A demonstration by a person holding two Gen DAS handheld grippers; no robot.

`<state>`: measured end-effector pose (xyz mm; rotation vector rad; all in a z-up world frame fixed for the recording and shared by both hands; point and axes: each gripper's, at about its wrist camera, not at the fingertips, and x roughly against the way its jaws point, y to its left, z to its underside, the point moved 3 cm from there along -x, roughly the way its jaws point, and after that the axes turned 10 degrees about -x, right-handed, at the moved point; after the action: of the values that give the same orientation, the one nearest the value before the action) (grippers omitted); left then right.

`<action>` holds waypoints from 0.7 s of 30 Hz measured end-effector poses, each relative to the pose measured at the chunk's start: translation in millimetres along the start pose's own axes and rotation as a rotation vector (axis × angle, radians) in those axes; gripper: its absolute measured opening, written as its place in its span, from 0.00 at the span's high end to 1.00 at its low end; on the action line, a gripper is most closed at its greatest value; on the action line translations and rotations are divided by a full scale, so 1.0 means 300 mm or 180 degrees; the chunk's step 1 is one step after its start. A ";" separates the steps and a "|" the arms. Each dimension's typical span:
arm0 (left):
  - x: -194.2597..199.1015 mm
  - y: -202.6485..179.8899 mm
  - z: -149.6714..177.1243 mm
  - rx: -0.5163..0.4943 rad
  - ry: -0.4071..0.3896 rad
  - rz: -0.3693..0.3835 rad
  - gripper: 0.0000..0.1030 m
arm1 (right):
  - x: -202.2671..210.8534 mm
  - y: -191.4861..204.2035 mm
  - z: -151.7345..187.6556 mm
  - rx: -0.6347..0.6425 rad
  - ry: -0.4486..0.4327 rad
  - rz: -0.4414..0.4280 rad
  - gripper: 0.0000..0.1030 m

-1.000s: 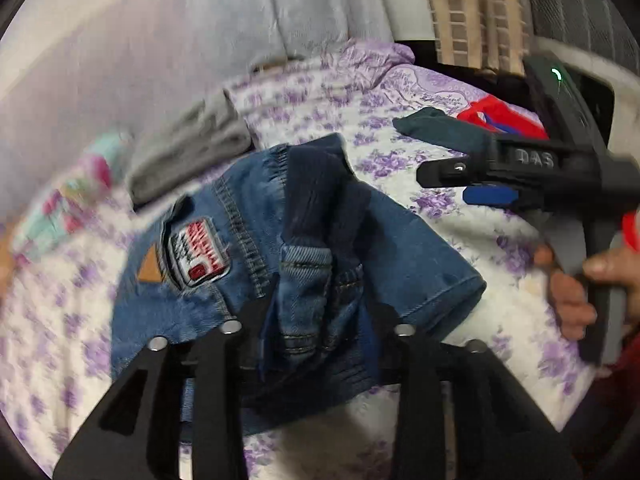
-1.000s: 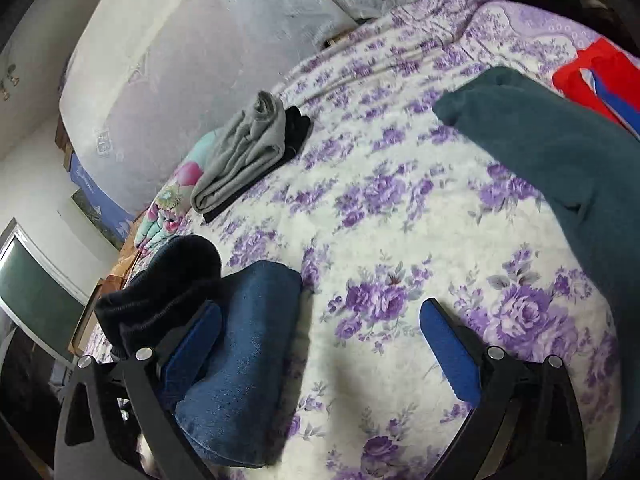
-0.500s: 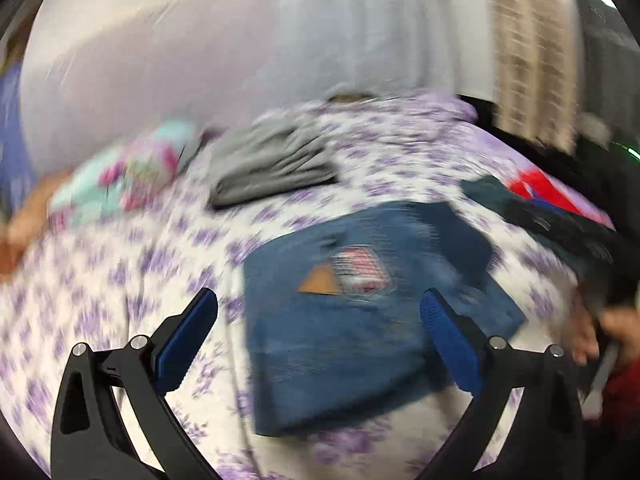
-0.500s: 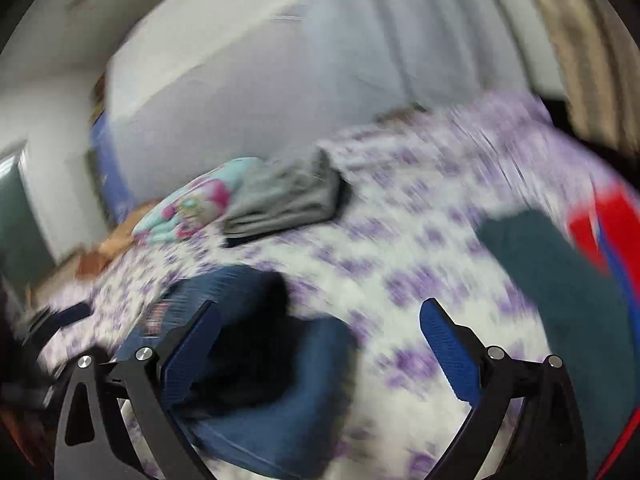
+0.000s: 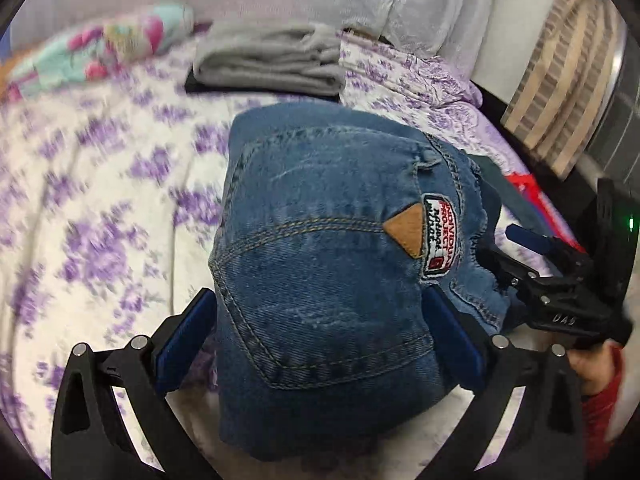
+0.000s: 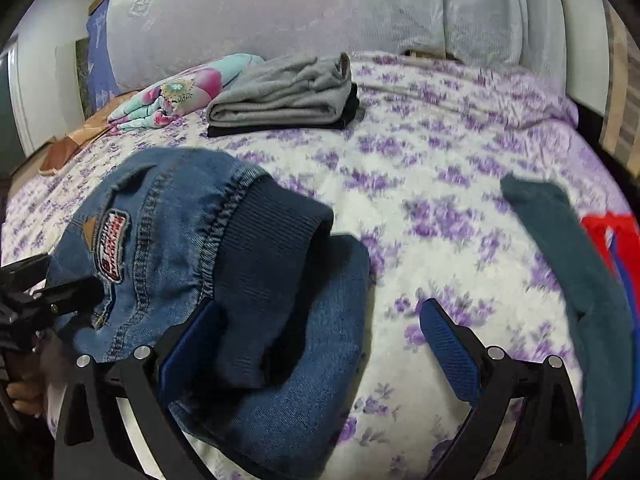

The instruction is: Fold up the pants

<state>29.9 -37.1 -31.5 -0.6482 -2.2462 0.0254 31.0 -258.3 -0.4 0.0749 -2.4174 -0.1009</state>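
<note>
Folded blue denim pants [image 5: 320,272] lie on the purple-flowered bedsheet [image 5: 100,208], back pocket and logo patch up. My left gripper [image 5: 316,344] is open, its blue pads either side of the folded bundle's near end. The pants also show in the right wrist view [image 6: 168,240], with the dark ribbed waistband [image 6: 272,248] on top. My right gripper [image 6: 316,344] is open, its left pad beside the waistband, its right pad over bare sheet. It also shows in the left wrist view [image 5: 520,252] at the pants' right edge.
A folded grey garment [image 6: 280,96] on a black one lies at the back beside a floral pillow [image 6: 176,96]. A dark teal garment [image 6: 572,264] and a red item [image 6: 612,232] lie on the right. A grey headboard [image 6: 300,8] stands behind.
My left gripper was shut on the denim, then let go and opened. The pants now lie folded flat, pocket side up. Both grippers swung and came back close to the bundle.
</note>
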 end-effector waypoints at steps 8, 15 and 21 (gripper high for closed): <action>0.093 0.071 -0.054 -0.0121 -0.0167 -0.0454 0.04 | -0.002 0.127 -0.135 0.0165 -0.0231 -0.0099 0.03; 0.006 0.134 -0.014 0.0293 -0.0001 0.0024 0.04 | -0.070 0.035 -0.065 -0.0228 0.0199 -0.0437 0.03; -0.007 0.153 -0.002 0.0409 0.0026 0.0338 0.04 | -0.072 -0.190 0.034 -0.1359 0.0743 -0.1119 0.03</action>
<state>51.8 1.8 -42.4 -0.6954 -2.1799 0.2175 42.1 -312.7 -27.4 0.2970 -2.0802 -0.7229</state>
